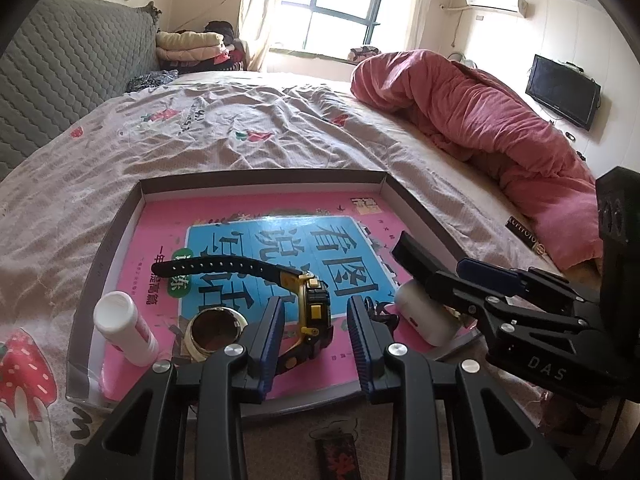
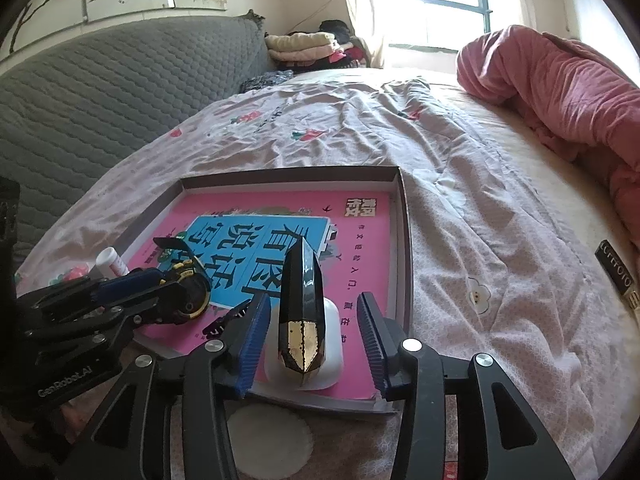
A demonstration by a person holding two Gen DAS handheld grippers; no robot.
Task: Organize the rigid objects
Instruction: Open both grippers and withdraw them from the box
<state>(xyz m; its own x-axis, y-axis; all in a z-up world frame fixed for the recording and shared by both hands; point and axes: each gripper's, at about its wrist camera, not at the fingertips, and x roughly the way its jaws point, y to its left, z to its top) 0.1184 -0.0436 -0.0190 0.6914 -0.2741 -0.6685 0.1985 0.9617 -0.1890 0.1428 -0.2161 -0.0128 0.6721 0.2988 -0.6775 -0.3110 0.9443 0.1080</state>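
Observation:
A shallow cardboard tray (image 1: 260, 180) lies on the bed with a pink and blue book (image 1: 248, 208) flat inside it. A black and yellow watch (image 1: 316, 304) rests on the book between the pads of my left gripper (image 1: 316, 326). The pads stand a little apart from the watch on both sides, so the gripper is open. A black faceted case with a gold tip (image 2: 302, 304) lies on top of a white oval case (image 2: 332, 344) at the tray's near right corner. My right gripper (image 2: 314, 330) brackets both, open, with gaps on either side.
A white bottle (image 1: 124, 328) and a gold-rimmed round tin (image 1: 216, 328) sit at the tray's near left. A small black clip (image 2: 226, 318) lies on the book. A black labelled strip (image 2: 616, 276) and a heaped pink quilt (image 1: 500, 120) are to the right. A white round pad (image 2: 268, 440) lies in front of the tray.

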